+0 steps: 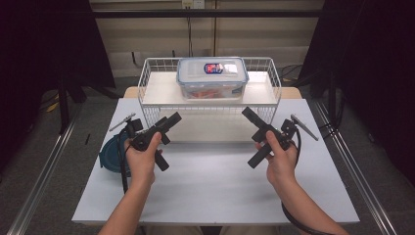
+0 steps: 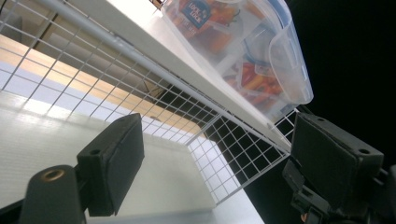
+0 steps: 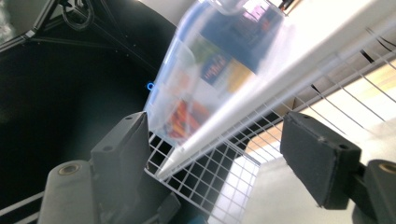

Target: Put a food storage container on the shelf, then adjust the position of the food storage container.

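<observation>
Box (image 1: 212, 77) sits on the rack (image 1: 147, 78) shelf, far centre, lid on. Left gripper (image 1: 172, 121) and right gripper (image 1: 248, 115) hover near it, jaws wide, holding nothing. Likely stiff, slick plastic, moderately heavy with contents; best clamped at both short ends, under the lid rim.

The box (image 1: 212, 77) is clear plastic with a blue-edged lid, a red and blue label, and orange and red contents. The wire rack (image 1: 147, 81) is white with a square grid pattern. The worktop (image 1: 210, 181) is pale grey. Both grippers are black.
</observation>
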Motion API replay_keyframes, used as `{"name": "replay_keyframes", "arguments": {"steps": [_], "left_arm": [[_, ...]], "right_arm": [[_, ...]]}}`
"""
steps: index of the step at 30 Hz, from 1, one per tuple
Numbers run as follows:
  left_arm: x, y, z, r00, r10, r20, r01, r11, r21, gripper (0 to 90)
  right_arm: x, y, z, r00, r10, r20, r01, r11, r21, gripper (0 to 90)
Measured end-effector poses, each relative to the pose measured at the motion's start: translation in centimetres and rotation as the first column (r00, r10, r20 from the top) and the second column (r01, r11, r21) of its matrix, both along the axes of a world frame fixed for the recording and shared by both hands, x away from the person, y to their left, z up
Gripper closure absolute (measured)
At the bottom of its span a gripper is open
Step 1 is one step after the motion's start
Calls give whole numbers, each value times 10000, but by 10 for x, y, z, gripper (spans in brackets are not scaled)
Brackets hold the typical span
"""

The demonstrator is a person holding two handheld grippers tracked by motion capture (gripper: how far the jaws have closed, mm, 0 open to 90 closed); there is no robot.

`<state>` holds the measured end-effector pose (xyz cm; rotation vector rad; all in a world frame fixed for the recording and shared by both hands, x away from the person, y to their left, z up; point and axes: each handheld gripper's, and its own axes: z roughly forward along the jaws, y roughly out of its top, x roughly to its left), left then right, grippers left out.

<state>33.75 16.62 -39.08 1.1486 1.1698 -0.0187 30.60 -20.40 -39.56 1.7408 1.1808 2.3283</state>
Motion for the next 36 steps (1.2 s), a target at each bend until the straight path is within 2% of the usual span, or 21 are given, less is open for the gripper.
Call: {"name": "replay_keyframes", "arguments": {"steps": [3,4,5,6,7,8,10,11,18,19,23,24,27,28,34,35,36], "left_arm": [[-2,3,-1,10000,22,-65,-21,10000,43,167],[-2,4,-2,10000,75,-13,-75,9998,169,167],[-3,5,-3,9999,-102,-70,102,9999,93,166],[-4,5,-4,9999,-46,-120,46,10000,6,165],[-4,7,-6,9999,-100,-85,102,9997,236,165],[-5,6,-6,9998,-17,-185,20,9999,134,162],[-6,10,-7,9997,-137,-226,144,9993,335,159],[-6,12,-8,9997,-136,-201,141,9995,267,157],[-8,26,-6,9991,257,-333,-248,9993,279,164],[-7,29,-7,9993,229,-289,-216,9987,468,164],[-7,39,-4,9981,474,-404,-450,9974,567,185],[-7,42,-3,9985,380,-399,-352,9970,683,193],[-7,50,1,9974,520,-497,-466,9933,1056,225],[-7,54,1,9978,468,-461,-402,9900,1351,263],[-9,75,6,9949,813,-588,-696,9812,1799,361],[-9,78,7,9945,860,-597,-727,9776,1977,382],[-9,81,8,9940,879,-645,-721,9739,2153,439]], "right_arm": [[-3,-2,-8,9999,56,-114,-57,9999,-108,238],[-4,-3,-10,9999,46,-145,-47,9999,-104,238],[-5,-4,-12,9999,29,-148,-30,9999,-108,238],[-6,-5,-13,9998,38,-184,-41,9999,-148,237],[-7,-6,-15,9997,67,-222,-70,9998,-159,237],[-8,-7,-17,9997,59,-242,-64,9998,-208,236],[-9,-9,-20,9996,46,-291,-53,9997,-232,235],[-10,-10,-22,9995,47,-309,-55,9996,-276,235],[-15,-16,-30,9991,23,-420,-38,9993,-369,234],[-15,-16,-32,9994,16,-339,-31,9990,-452,235],[-16,-18,-35,9988,51,-487,-72,9990,-431,234],[-17,-18,-36,9985,59,-553,-83,9990,-431,234],[-17,-19,-39,9983,78,-585,-110,9985,-545,234],[-17,-19,-39,9981,80,-612,-109,9988,-482,234],[-16,-20,-42,9981,61,-613,-95,9984,-562,234],[-16,-20,-41,9976,120,-681,-153,9987,-484,234],[-16,-20,-42,9976,130,-686,-164,9986,-495,234]]}}
